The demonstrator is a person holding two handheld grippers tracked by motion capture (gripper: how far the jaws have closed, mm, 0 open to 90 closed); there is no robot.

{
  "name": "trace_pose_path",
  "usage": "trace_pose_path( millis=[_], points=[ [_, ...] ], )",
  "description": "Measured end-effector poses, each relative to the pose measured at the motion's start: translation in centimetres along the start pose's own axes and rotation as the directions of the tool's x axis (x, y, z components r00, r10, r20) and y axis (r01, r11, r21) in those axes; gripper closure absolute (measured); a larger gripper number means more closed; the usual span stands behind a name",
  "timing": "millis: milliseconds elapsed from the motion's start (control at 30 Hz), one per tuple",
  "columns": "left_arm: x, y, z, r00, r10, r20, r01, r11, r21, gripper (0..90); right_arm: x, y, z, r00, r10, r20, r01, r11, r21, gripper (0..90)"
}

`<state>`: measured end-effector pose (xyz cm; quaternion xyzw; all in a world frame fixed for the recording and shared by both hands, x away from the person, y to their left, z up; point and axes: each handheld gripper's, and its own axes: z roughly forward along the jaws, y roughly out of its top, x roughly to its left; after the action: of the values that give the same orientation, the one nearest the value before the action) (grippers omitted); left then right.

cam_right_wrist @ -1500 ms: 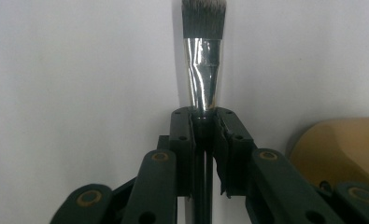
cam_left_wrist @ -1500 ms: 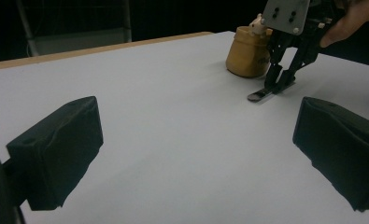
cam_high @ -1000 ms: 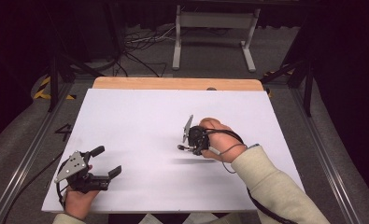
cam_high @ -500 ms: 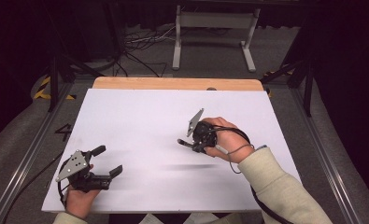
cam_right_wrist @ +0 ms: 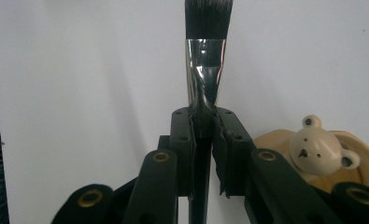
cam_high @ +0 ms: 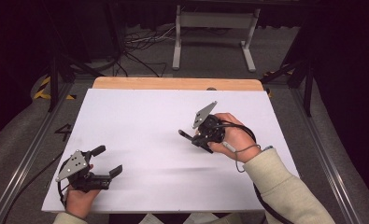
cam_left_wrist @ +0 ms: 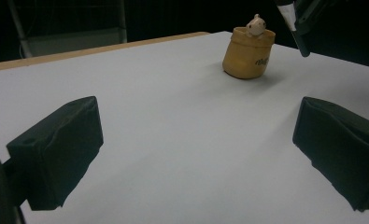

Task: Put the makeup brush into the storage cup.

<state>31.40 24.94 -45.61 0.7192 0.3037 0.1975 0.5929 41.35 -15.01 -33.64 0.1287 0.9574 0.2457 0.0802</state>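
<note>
My right gripper is shut on a flat brush with black bristles and a silver ferrule, held over the white table right of centre. A tan pouch-shaped pot with a small cream bear head at its rim stands on the table just under that gripper. In the left gripper view the brush hangs point down, just right of the pot. My left gripper rests low at the near left corner, open, with bare table between its pads.
The white board covers a wooden tabletop whose far edge shows. Beyond it are a metal stand and floor cables. Metal rails run along both sides. A cream sleeve comes in at bottom right.
My right gripper, with the brush in it, has drifted slightly right and away and has turned a little. The left gripper has held still.
</note>
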Motion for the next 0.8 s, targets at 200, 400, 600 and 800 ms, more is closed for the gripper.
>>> trace_pose_path(
  millis=[200,400,600,800],
  points=[
    [0.0,0.0,0.0,1.0000,-0.004,0.000,0.004,1.0000,-0.001,2.3,-0.2,-0.1,-0.8,0.9997,0.017,0.020,-0.016,0.998,-0.058,79.0],
    [0.0,0.0,0.0,1.0000,-0.003,0.000,0.003,1.0000,-0.003,2.3,-0.5,-0.3,-1.8,0.9969,0.058,0.054,-0.049,0.986,-0.158,79.0],
    [0.0,0.0,0.0,1.0000,-0.002,0.000,0.002,1.0000,-0.004,2.3,-0.7,-0.5,-2.3,0.9937,0.090,0.067,-0.074,0.975,-0.208,79.0],
    [0.0,0.0,0.0,1.0000,0.000,0.000,0.000,1.0000,-0.003,2.3,-0.9,-0.9,-2.6,0.9871,0.140,0.079,-0.113,0.954,-0.277,79.0]
  ],
)
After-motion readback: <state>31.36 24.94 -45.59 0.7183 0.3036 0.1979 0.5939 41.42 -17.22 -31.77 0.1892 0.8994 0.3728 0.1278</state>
